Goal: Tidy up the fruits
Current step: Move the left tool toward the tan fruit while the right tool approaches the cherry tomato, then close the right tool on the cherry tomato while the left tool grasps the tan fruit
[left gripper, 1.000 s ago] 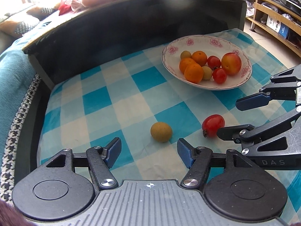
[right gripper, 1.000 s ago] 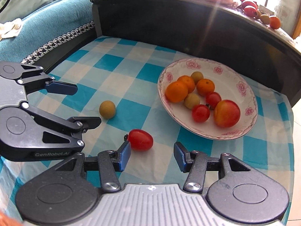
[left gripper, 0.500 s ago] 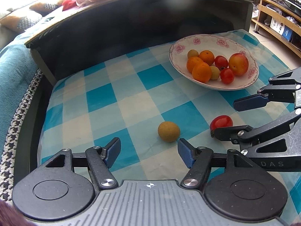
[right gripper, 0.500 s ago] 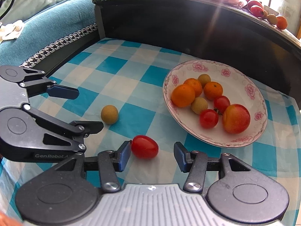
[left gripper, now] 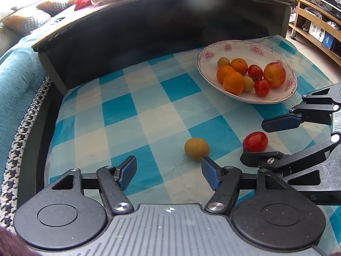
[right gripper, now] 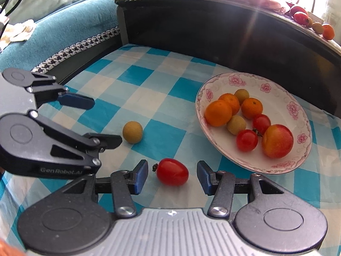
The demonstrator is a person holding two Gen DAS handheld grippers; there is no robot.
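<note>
A red cherry tomato (right gripper: 172, 172) lies on the blue-checked cloth between the open fingers of my right gripper (right gripper: 172, 176), untouched; it also shows in the left wrist view (left gripper: 255, 141). A small tan round fruit (left gripper: 196, 149) lies just ahead of my open left gripper (left gripper: 169, 168), close to its right fingertip; it also shows in the right wrist view (right gripper: 132, 132). A white floral plate (right gripper: 296, 108) holds oranges, tomatoes, tan fruits and a peach; it also shows in the left wrist view (left gripper: 213, 49).
A dark curved wall (left gripper: 149, 32) rises behind the cloth, with more fruit on its top ledge (right gripper: 311, 21). A teal cushion (right gripper: 64, 27) lies to the left. Wooden shelves (left gripper: 315, 27) stand at the far right.
Both grippers moved forward and lower. The red tomato now sits between the right gripper's fingers, and the tan fruit is closer to the left gripper's right fingertip.
</note>
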